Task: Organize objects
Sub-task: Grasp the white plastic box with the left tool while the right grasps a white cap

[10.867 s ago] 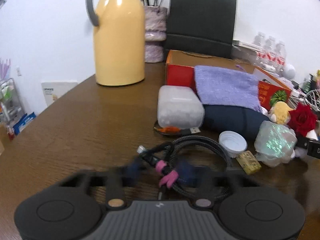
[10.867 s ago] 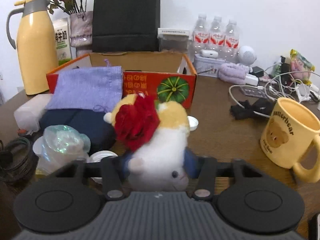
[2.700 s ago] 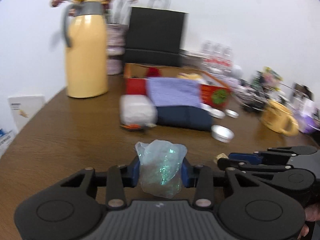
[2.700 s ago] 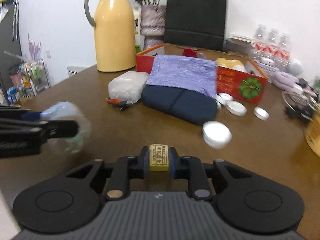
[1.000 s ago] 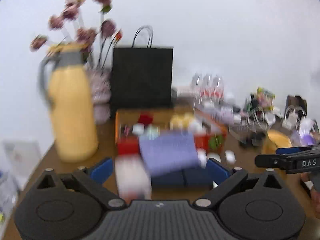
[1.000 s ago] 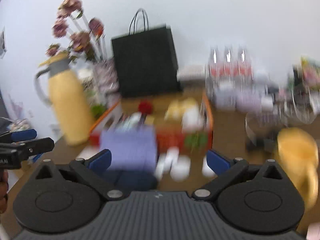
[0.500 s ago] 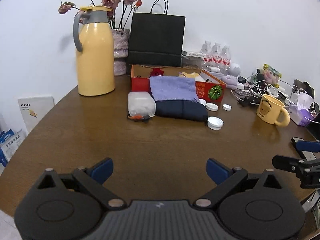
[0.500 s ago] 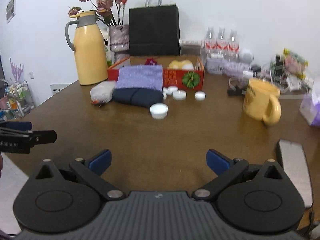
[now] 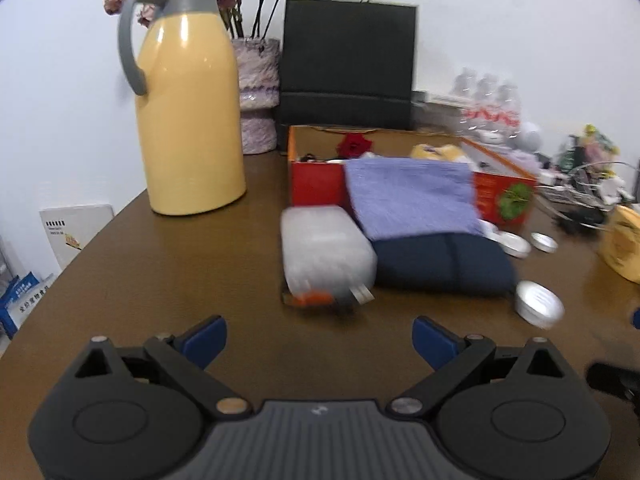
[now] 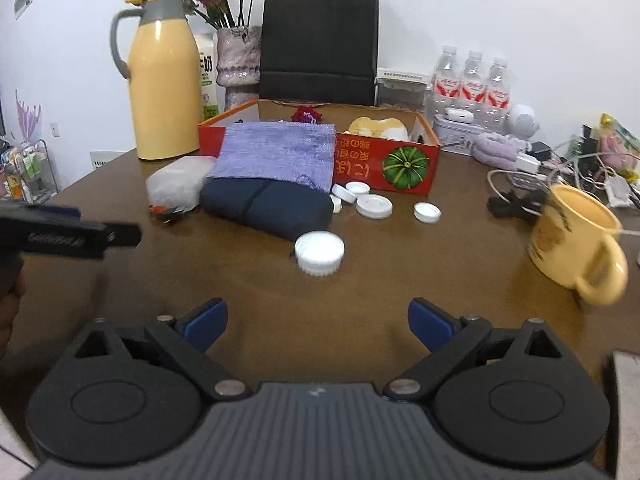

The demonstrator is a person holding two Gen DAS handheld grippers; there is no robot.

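The left gripper (image 9: 319, 338) hovers empty over the brown surface (image 9: 168, 280), its jaws spread wide; a translucent plastic case (image 9: 326, 248) lies just ahead of it, touching a navy pouch (image 9: 440, 264). The right gripper (image 10: 318, 320) carries nothing, jaws wide but beginning to close. A white lid (image 10: 319, 250) sits ahead of it, in front of the red box (image 10: 384, 160).

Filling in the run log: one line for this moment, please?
left tool: open, empty | right tool: closing, empty | white cap: on table, ahead
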